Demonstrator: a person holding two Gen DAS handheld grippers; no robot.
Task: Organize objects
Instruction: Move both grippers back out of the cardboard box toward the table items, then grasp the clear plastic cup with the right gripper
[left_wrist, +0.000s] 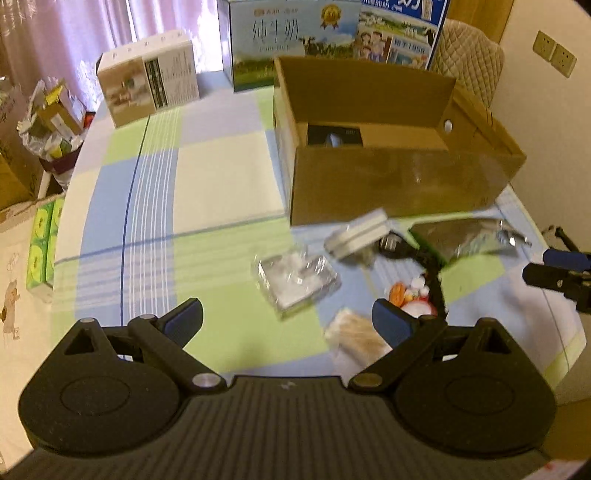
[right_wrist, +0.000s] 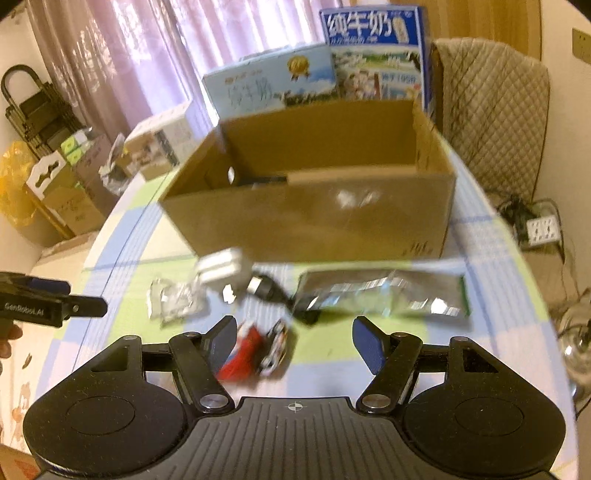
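Right under the left gripper (left_wrist: 288, 325), a clear plastic packet (left_wrist: 295, 282) lies on the checked tablecloth (left_wrist: 207, 184), just ahead of the wide-spread blue pads, with nothing between them. Beside the right-hand pad sits a pale packet of cotton swabs (left_wrist: 354, 334), close to the near edge of the table.

Over to the right gripper (right_wrist: 295, 341) — jaws spread wide here too, gripping nothing — and just off its left pad lie a red packet (right_wrist: 242, 356) and a small black-and-white wrapper (right_wrist: 275, 350), side by side and blurred. Ahead of them, a black cable (right_wrist: 284, 295) snakes across the cloth toward a white charger block (right_wrist: 221, 267), which lies just in front of the cardboard box (right_wrist: 314, 218). To the right of the cable stretches a long silver foil pouch (right_wrist: 384, 295), lying parallel to the box's front wall and a little clear of it.

The box stands open towards the far right part of the table, and something dark (left_wrist: 334, 134) rests on its floor — too dim to name. Behind it, at the far edge, stand two blue milk cartons (left_wrist: 295, 40), and a white-and-brown carton (left_wrist: 147, 92) sits by the far left corner. The whole left half of the cloth shows only its green, blue and cream squares. The left gripper pokes in from the left side of the right wrist view, hovering beyond the table's left edge.
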